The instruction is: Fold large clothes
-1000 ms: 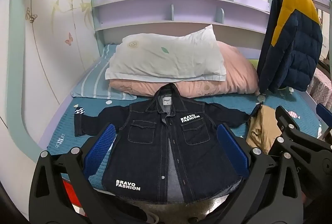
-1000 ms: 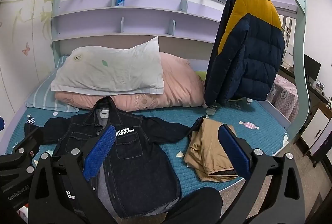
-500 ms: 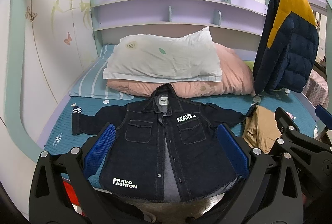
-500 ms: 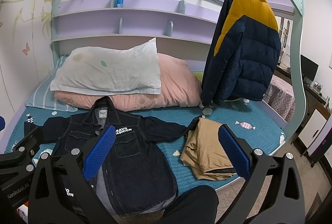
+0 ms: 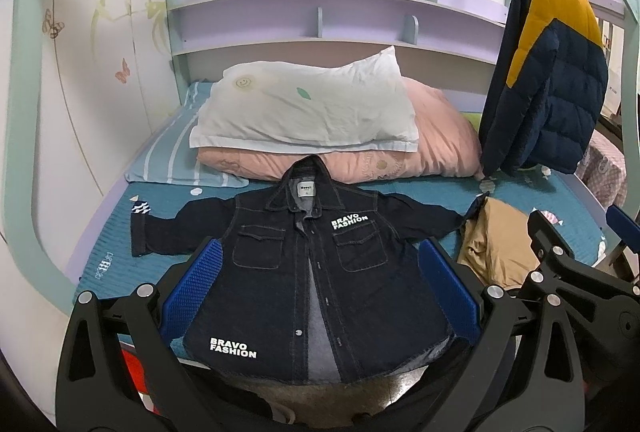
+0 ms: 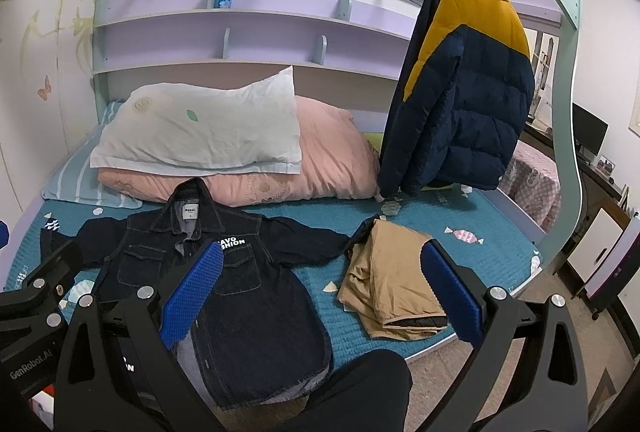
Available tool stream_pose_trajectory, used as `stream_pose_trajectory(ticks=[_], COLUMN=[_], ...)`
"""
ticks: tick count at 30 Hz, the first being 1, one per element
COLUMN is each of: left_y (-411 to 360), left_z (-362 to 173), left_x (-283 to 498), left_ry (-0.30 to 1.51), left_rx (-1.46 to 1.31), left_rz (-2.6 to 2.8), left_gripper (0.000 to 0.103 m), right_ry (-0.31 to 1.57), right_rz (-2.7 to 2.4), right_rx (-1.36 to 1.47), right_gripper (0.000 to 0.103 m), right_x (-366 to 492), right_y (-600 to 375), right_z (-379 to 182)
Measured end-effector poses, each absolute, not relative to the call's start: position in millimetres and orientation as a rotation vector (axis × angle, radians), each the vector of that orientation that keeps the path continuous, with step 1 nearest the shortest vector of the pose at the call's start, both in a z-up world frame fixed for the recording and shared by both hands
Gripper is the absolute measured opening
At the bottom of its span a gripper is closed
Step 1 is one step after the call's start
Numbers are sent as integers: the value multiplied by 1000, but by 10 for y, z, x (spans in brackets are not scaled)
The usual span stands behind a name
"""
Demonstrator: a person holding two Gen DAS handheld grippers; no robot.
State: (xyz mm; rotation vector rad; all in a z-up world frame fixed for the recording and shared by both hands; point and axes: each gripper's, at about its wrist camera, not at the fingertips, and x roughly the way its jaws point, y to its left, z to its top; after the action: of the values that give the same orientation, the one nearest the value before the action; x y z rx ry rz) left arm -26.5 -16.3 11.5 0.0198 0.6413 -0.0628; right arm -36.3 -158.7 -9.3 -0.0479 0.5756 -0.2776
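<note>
No fold has begun, by the look of it: the dark denim jacket (image 5: pixel 316 268) lies face up and spread flat on the bed (image 5: pixel 116 252), filling the lower centre of the left wrist view, collar toward the pillows and hem hanging a little over the near edge at the bottom of the frame. Going left to right in that view, one sleeve reaches out to the middle left, the body sits in the centre, and the other sleeve runs to the middle right, its cuff ending at a tan folded garment (image 5: pixel 496 248). The left gripper (image 5: pixel 320 288) hovers short of the hem with its jaws released and nothing between them; the right gripper (image 6: pixel 320 292), lower centre of its own view, is likewise spread wide and empty. The step in hand seems to be the approach. The next move probably calls for each gripper to take a sleeve or shoulder and bring it across the chest, gripping only one layer so the open front does not bunch. Counted: one jacket to fold, one tan garment already folded, two grippers, one white pillow (image 5: pixel 308 104) on one pink duvet (image 5: pixel 436 148), one striped pillow (image 5: pixel 172 160) at middle left, and one navy-and-yellow puffer coat (image 5: pixel 552 80) hanging at upper right.
</note>
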Motion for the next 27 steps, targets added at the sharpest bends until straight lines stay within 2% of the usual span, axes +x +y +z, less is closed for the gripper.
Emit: stream_pose_trajectory(ticks=[27], left_y=[-251], left_z=[-49], left_x=[-244], left_ry=[681], left_rx=[39], left_rz=[-104], left_gripper=[98], right_ry=[616], right_rz=[-297], right_rx=[-39], right_gripper=[96], right_x=[-372], right_y=[-1709], right_z=[-192])
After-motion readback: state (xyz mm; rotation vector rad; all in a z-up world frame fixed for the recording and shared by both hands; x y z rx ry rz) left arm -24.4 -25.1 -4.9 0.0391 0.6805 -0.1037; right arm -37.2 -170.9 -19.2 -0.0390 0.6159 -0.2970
